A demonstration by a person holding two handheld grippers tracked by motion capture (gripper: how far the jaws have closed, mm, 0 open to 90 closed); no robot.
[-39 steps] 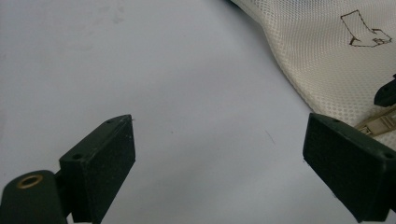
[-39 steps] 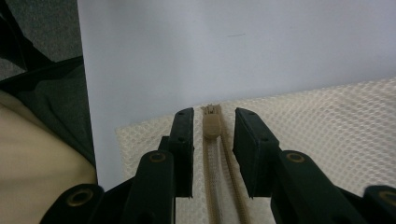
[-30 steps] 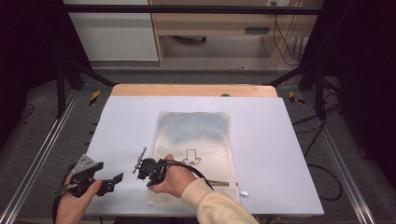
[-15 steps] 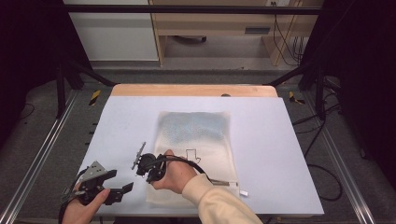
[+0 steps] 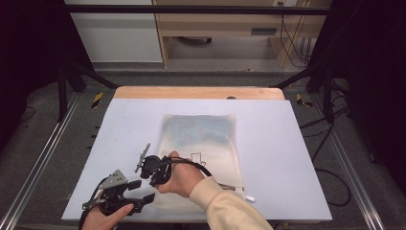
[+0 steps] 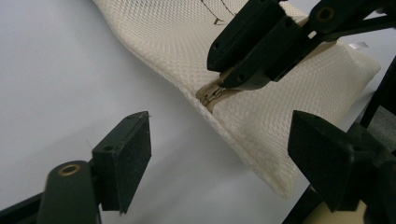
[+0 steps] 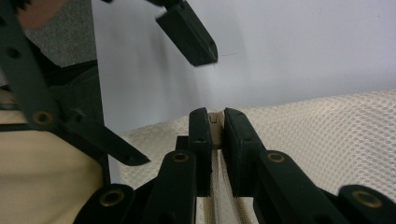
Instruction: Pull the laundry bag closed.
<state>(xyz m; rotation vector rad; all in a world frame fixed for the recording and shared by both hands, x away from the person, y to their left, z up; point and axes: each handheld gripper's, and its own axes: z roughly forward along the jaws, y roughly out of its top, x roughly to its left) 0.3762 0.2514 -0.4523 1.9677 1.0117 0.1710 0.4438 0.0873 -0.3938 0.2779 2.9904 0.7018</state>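
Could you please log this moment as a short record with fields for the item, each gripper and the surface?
item: cream mesh bag, flat on the table, zipper along its near edge
right gripper: shut on zipper at the bag's near left corner
left gripper: open, jaws have just been closing, beside that corner, not touching the bag
surface: white table

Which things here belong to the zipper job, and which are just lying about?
In the job:
- mesh bag
- its zipper, pinched by the right hand-held gripper
- left hand-held gripper, jaws open and just been closing, nothing between them, beside the bag's corner

Lying about:
- white table
- yellow-and-black pieces on the floor
- cables at the right
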